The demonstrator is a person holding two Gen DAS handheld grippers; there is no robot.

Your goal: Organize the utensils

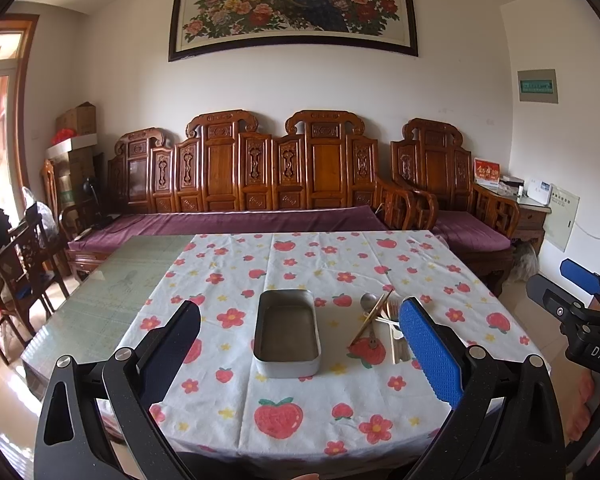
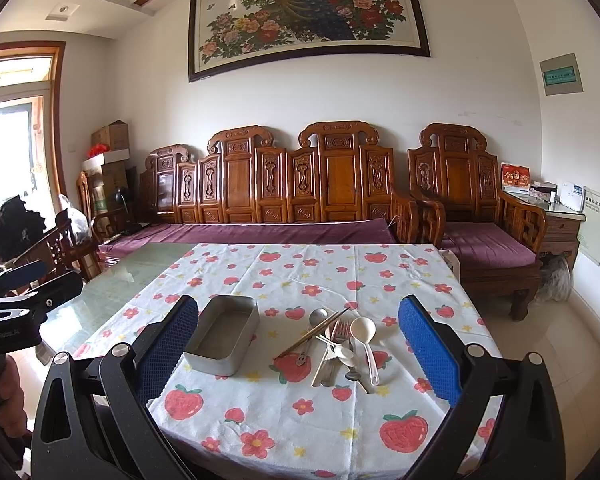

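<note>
An empty rectangular metal tin (image 1: 287,332) (image 2: 224,336) sits on the flowered tablecloth. To its right lies a heap of utensils (image 2: 334,346) (image 1: 382,326): a white ladle (image 2: 365,338), chopsticks (image 2: 314,332), a fork (image 2: 340,330) and metal spoons. My left gripper (image 1: 300,344) hovers open above the near table edge, its jaws framing the tin from a distance. My right gripper (image 2: 298,340) is open too, wide of the heap and short of it. Nothing lies between either pair of fingers.
The cloth (image 1: 300,408) covers the right part of a glass-topped table (image 1: 112,280). A carved wooden sofa (image 1: 260,184) with purple cushions stands behind it, and wooden chairs (image 1: 24,264) on the left. A hand (image 2: 4,396) holds the left gripper's handle.
</note>
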